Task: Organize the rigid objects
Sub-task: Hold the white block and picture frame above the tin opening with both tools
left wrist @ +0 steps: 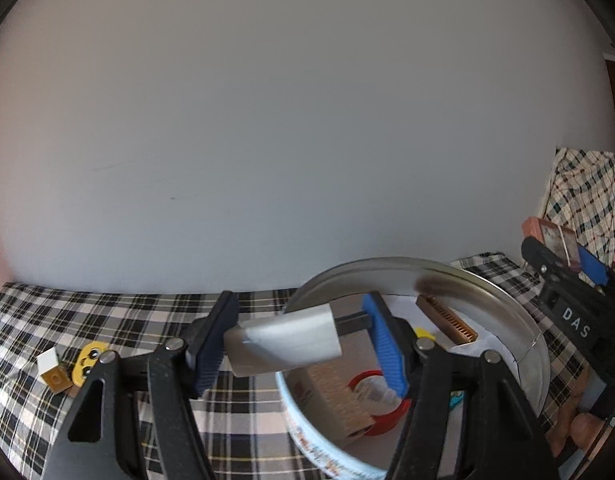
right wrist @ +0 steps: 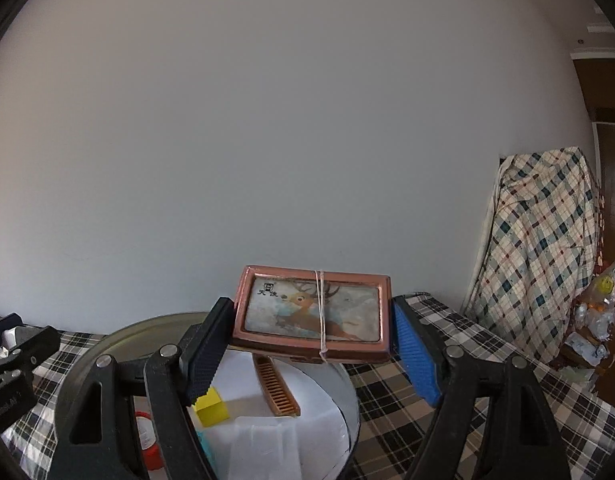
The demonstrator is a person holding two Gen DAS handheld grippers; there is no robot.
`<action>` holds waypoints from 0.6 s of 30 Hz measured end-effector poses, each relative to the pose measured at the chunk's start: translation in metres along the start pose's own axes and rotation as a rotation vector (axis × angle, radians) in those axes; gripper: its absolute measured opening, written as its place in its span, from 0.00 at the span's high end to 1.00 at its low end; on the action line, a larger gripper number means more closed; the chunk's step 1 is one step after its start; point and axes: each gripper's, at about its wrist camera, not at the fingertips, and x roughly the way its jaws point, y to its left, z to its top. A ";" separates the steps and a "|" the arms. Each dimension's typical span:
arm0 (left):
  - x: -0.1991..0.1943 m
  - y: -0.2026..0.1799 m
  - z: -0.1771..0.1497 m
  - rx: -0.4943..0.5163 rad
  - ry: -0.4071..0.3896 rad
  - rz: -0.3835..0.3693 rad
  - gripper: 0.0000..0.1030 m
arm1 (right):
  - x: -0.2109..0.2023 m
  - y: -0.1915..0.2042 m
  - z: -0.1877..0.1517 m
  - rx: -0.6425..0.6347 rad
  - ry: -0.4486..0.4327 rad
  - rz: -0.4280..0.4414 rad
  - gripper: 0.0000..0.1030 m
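Note:
My left gripper [left wrist: 295, 346] is shut on a flat silver metal case [left wrist: 285, 340], held above the near rim of a round tin [left wrist: 467, 284]. The tin holds a brown comb [left wrist: 447, 320], a red ring [left wrist: 381, 408], a brown box [left wrist: 331, 396] and a yellow piece. My right gripper [right wrist: 311, 350] is shut on a copper-framed deer picture box [right wrist: 313, 312] bound with a rubber band, held above the same tin [right wrist: 107, 344]. Below it lie the comb [right wrist: 277, 388] and a yellow cube [right wrist: 211, 406].
A plaid cloth [left wrist: 47, 320] covers the table. A yellow toy [left wrist: 87, 362], a small brown tile [left wrist: 57, 378] and a white piece [left wrist: 47, 360] lie at the left. A plaid-draped object [right wrist: 539, 256] stands at the right by the white wall.

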 end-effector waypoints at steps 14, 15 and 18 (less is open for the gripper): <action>0.035 -0.027 0.010 0.044 0.075 0.000 0.37 | 0.032 -0.010 -0.005 -0.017 0.084 -0.012 0.23; 0.037 -0.028 0.011 0.048 0.081 0.006 0.37 | 0.035 -0.010 -0.006 -0.017 0.092 -0.007 0.23; 0.041 -0.032 0.013 0.054 0.105 0.016 0.37 | 0.040 -0.009 -0.008 -0.009 0.128 0.017 0.23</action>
